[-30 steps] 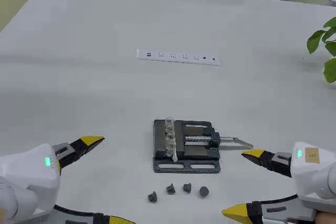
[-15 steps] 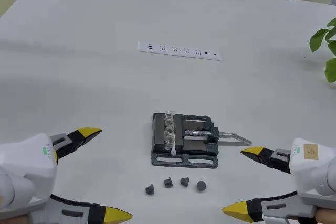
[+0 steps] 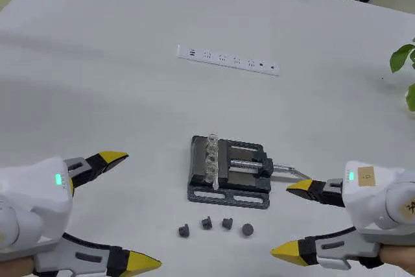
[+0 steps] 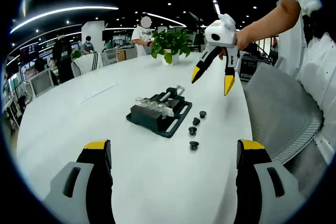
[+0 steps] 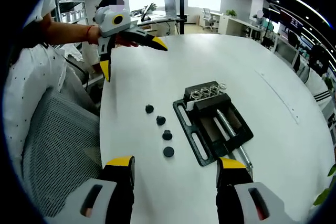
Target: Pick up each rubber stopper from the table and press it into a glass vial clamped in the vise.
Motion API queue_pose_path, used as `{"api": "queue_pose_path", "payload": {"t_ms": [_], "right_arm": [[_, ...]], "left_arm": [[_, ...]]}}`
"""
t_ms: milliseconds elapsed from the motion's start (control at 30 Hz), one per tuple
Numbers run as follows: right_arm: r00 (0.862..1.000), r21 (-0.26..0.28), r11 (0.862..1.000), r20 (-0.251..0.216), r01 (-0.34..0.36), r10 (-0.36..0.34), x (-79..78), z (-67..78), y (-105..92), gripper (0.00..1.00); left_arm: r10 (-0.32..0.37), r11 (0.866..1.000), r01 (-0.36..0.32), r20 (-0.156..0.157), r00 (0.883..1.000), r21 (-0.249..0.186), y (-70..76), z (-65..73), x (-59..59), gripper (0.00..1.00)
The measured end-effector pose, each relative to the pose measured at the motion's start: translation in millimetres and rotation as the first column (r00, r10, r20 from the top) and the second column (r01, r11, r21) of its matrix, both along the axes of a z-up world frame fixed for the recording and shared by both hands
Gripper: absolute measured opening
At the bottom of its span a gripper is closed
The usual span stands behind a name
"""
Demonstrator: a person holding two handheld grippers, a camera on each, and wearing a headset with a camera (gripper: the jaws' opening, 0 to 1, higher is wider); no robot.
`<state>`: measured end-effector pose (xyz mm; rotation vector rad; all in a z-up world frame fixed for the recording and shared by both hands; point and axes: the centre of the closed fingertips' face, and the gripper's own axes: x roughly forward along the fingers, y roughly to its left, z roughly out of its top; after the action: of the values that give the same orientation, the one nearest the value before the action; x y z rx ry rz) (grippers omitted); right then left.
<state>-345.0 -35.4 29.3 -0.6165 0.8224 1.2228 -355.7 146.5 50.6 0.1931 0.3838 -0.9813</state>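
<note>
A broad white worktop (image 3: pixel 97 82), seen from above the person's hands. Near its middle sits a small dark vise (image 3: pixel 237 176), with its screw handle pointing to the person's right. Several clear glass vials (image 3: pixel 211 159) are clamped upright in it in a short row. Their mouths are open and none has a stopper in it.

Just in front of the vise, on the person's side, four dark rubber stoppers (image 3: pixel 206 223) lie in a loose line on the worktop. Each is apart from its neighbours and from the vise.

The left gripper (image 3: pixel 128 209) hovers well to the left of the stoppers, its yellow-tipped jaws spread wide and holding nothing. The right gripper (image 3: pixel 290 218) hovers near the right end of the line, below the vise handle, its jaws also wide apart and empty. Neither touches anything.

Farther back lies a white power strip (image 3: pixel 227 61). Leaves of a green plant (image 3: pixel 405 63) show at the right edge.

No stopper has been placed, so the task looks to be at its very start.

The stoppers appear small, light and slightly yielding, and they probably grip rather than slip. A one-sided nudge would likely tip or roll one. They are too small to tell which end is up.

The sensible hold is across the wider head, leaving the narrower plug free to enter a vial. The glass looks thin and breakable, so the press should go straight down and gently.
</note>
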Motion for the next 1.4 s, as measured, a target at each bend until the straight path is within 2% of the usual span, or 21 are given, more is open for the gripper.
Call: {"api": "queue_pose_path", "payload": {"t_ms": [200, 367, 667, 1033, 1400], "right_arm": [[0.998, -0.051, 0.997, -0.031, -0.060, 0.058, -1.6, -4.7, 9.1, 0.49], [0.993, -0.096, 0.989, -0.043, -0.113, 0.109, -4.7, -9.4, 14.1, 0.41], [0.985, -0.165, 0.972, -0.075, -0.168, 0.157, -6.5, -27.4, 18.0, 0.26], [0.974, -0.228, 0.948, -0.101, -0.222, 0.204, -10.7, -44.5, 23.4, 0.18], [0.963, -0.261, 0.928, -0.104, -0.266, 0.247, -11.7, -52.1, 25.3, 0.13]], "left_arm": [[0.008, 1.000, -0.008, 0.004, 1.000, -0.005, 2.4, -0.2, 1.5, 0.99], [0.012, 1.000, -0.012, 0.004, 1.000, -0.009, 2.9, -0.3, 1.4, 0.99], [0.012, 1.000, -0.012, 0.003, 1.000, -0.011, 0.8, -1.5, -0.9, 0.99], [0.011, 1.000, -0.011, -0.002, 1.000, -0.016, 0.1, -1.9, -2.6, 0.98], [0.017, 0.999, -0.017, -0.004, 1.000, -0.029, 1.0, -1.2, -2.5, 0.98]]}}
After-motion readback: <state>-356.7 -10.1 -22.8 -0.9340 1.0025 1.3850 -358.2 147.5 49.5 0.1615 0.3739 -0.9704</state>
